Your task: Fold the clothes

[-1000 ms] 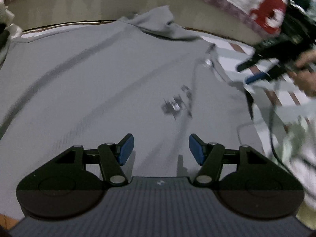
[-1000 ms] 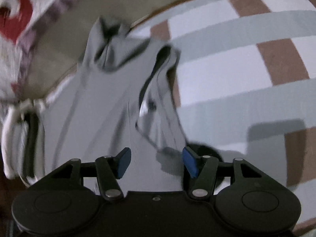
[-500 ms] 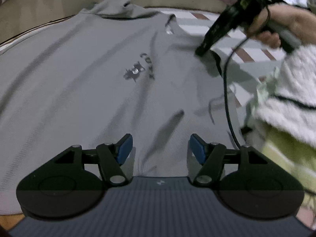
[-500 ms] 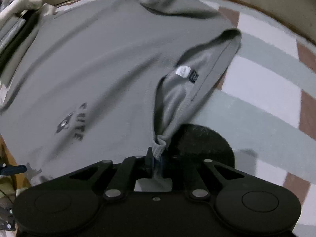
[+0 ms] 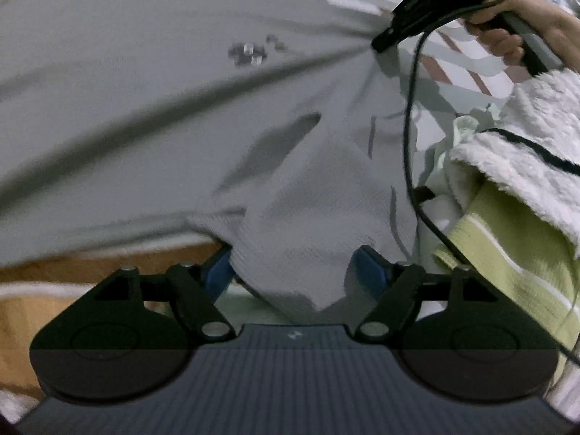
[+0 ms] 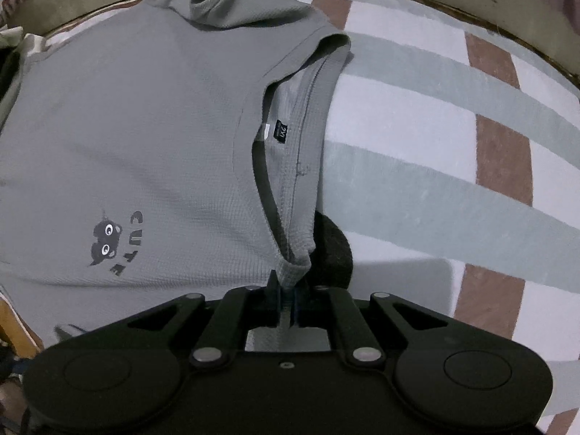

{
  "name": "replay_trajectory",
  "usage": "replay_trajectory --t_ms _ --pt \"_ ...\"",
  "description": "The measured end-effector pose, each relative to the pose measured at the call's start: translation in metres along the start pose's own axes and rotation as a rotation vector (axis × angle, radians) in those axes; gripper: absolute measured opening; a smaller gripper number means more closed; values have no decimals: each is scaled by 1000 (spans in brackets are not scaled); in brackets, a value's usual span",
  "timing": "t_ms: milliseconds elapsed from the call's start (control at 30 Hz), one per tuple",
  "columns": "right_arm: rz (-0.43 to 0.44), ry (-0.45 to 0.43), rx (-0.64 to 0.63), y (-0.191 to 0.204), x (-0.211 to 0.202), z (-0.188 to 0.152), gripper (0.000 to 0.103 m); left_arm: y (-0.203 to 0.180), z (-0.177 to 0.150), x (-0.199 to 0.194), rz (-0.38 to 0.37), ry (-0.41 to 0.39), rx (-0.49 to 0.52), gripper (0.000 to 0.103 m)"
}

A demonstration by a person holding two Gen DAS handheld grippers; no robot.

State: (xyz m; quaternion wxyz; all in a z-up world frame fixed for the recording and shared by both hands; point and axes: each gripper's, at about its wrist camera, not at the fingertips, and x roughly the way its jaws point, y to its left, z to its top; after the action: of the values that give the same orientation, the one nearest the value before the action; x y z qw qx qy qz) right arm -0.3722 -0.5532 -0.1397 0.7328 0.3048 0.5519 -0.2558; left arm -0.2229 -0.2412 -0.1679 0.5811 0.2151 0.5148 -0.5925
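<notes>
My right tool (image 6: 287, 306) pinches the grey waffle-knit T-shirt's (image 6: 152, 137) collar, while my left tool (image 5: 294, 275) is opening around its sleeve.

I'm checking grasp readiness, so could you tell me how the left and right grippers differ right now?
The right gripper is shut on the grey shirt at its neckline; the left gripper is opening, the shirt's corner between its unpressed pads. Both point down at the same shirt.
</notes>
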Motion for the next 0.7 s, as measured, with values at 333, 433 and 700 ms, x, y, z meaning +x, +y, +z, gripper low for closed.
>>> replay_trajectory --t_ms 333,433,700 --pt "68 -22 37 -16 -16 -3 6 22 -22 -83 -171 -227 -218 3" --pt "44 15 20 -15 -8 -1 6 15 -39 -97 -196 -244 -202 3" --pt "-43 59 -54 -7 -6 1 8 3 -37 -113 -236 -329 -124 2"
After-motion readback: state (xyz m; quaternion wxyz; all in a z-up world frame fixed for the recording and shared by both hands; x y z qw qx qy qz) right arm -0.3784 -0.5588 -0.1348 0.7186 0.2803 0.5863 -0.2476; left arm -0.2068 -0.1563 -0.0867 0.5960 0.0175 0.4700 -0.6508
